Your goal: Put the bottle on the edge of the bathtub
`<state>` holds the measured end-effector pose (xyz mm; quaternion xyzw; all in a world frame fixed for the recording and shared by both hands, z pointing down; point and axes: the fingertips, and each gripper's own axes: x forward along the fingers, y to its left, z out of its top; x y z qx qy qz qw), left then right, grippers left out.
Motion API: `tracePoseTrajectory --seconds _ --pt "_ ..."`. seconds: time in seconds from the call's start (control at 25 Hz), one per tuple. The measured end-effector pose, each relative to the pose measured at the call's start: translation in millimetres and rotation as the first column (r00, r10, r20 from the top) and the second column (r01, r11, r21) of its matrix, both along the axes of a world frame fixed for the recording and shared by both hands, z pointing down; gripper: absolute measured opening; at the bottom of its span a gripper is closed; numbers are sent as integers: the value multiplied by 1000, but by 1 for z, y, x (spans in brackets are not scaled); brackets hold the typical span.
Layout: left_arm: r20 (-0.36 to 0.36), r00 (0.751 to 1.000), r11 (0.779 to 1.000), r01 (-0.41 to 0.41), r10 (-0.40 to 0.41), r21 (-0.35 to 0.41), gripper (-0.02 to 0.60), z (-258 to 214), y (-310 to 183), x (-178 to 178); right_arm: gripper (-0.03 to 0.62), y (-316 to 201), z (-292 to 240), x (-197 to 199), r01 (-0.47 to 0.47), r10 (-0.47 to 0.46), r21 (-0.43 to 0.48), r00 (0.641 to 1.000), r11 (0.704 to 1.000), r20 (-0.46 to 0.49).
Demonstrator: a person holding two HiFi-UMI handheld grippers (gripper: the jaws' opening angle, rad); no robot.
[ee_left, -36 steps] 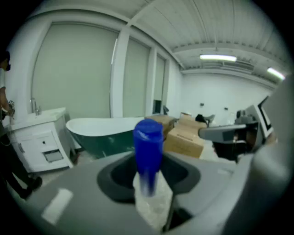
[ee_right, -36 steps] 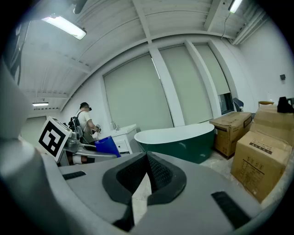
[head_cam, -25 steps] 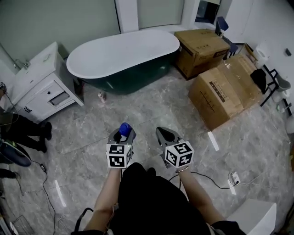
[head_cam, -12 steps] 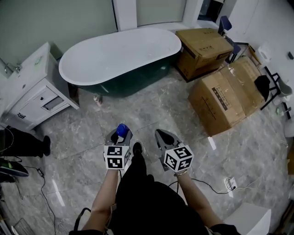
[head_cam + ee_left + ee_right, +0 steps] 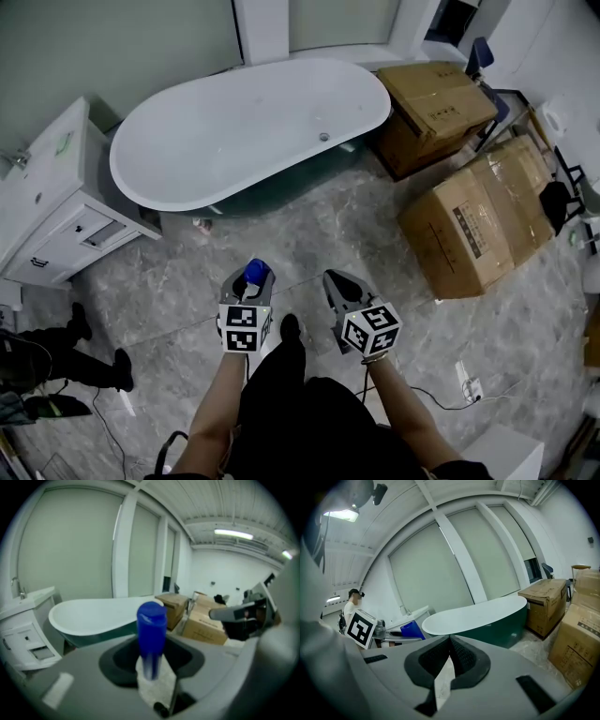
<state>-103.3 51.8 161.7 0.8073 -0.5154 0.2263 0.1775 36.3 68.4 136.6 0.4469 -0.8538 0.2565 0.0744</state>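
My left gripper [image 5: 254,278] is shut on a blue bottle [image 5: 256,272], which stands up between the jaws in the left gripper view [image 5: 151,639]. My right gripper [image 5: 341,285] hangs beside it, jaws shut with nothing in them [image 5: 449,660]. The bathtub [image 5: 246,131], white inside and dark green outside, stands ahead across the marble floor. Both grippers are well short of its rim [image 5: 93,620]. The bottle also shows at the left of the right gripper view [image 5: 412,629].
Large cardboard boxes [image 5: 487,225] stand to the right of the tub. A white vanity cabinet [image 5: 47,220] is at the left. A small bottle [image 5: 202,225] lies on the floor by the tub's foot. A cable and socket [image 5: 466,386] lie at right. A person's legs [image 5: 75,361] show at left.
The person has walked forward, so the bathtub is closer and larger in view. Both grippers keep their pose, the bottle still in the left one.
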Motion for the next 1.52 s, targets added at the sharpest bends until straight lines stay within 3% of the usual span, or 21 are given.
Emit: tracePoseTrajectory --seconds 0.28,0.68,1.0,1.52 --pt "-18 999 999 29 -30 -22 160 33 -69 -8 2 -60 20 -2 -14 13 -23 1000 1000 -19" --pt "22 999 998 29 -28 -52 160 104 -127 -2 2 -128 87 7 35 -36 -45 999 998 -27" --pt "25 1000 999 17 -16 -40 160 201 -164 13 2 -170 190 15 77 -79 -44 996 996 -42" --pt "40 999 1000 -13 12 5 160 402 -224 29 2 -220 390 23 98 -98 -9 994 995 -55"
